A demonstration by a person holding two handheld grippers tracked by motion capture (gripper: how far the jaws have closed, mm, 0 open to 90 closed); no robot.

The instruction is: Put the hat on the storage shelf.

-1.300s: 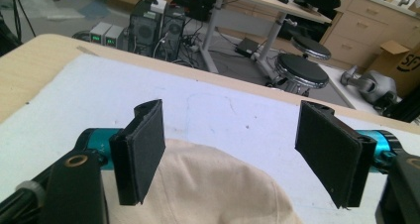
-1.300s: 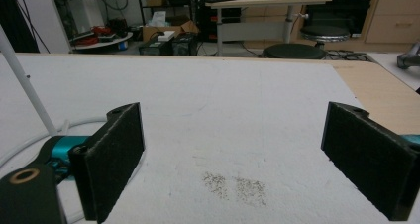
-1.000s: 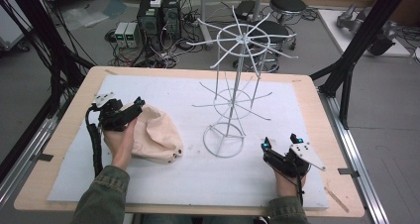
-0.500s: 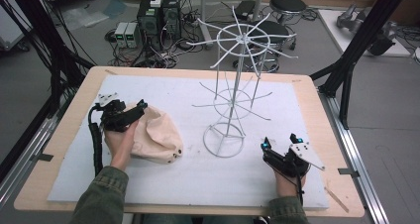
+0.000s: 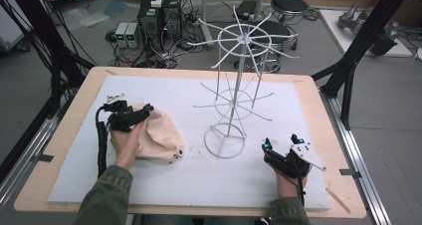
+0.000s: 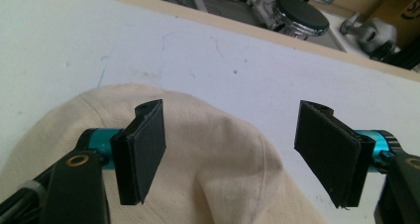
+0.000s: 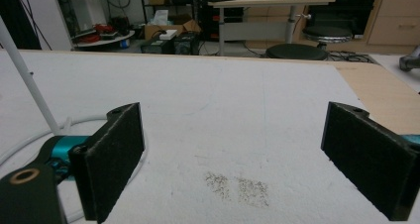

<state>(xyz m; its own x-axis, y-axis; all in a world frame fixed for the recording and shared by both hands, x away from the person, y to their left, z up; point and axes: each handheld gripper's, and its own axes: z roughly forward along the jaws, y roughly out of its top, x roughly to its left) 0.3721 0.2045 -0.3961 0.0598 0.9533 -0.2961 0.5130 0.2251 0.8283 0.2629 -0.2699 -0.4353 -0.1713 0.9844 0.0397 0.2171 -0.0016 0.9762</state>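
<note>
While over cap (image 6: 208, 149), left claw (image 6: 233, 149) agape.

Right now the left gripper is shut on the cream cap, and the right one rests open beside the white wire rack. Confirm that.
Not quite. The left gripper is open: the left gripper view shows its jaws spread wide over the cream cap, not clamped on it. The right gripper does rest open beside the white wire rack.
</note>
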